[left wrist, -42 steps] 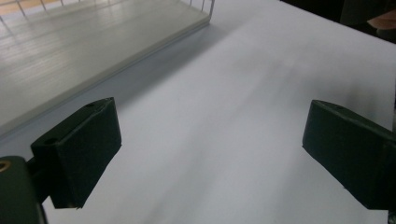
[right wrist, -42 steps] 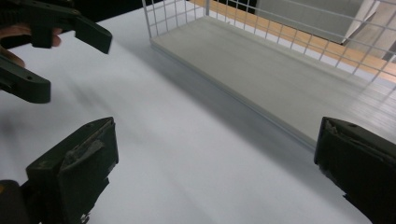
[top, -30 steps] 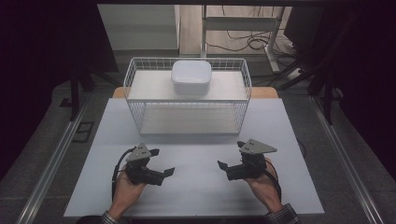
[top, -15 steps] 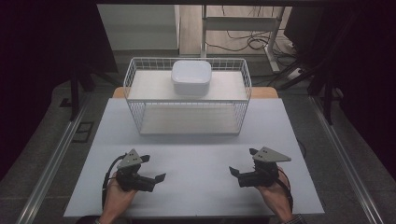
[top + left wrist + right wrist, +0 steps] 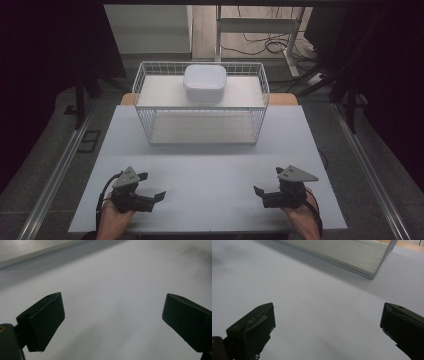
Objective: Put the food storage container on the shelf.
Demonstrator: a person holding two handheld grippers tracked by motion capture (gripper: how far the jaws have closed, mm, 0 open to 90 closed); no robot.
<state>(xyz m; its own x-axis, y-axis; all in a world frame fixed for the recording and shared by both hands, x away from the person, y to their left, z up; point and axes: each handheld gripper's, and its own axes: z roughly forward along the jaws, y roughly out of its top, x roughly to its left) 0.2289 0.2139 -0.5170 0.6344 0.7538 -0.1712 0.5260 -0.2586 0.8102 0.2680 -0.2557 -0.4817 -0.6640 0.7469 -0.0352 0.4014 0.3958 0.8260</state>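
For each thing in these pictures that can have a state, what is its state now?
Left gripper: open, holds nothing, low over the table near its front edge.
Right gripper: open, holds nothing, low over the table near its front edge.
Wire basket: upright on the table, open at the top.
White container: closed with its lid, upright in the wire basket on its upper level.

- A white table (image 5: 210,165) is seen from the high view, its near part bare.
- A white wire basket (image 5: 200,107) is set at the table's far middle, with a white shelf inside it.
- A white lidded container (image 5: 204,82) is placed on top of that shelf, near its middle.
- Cables (image 5: 260,45) are strewn on the floor beyond the table.
- A metal rail (image 5: 55,170) is laid along the table's left side.
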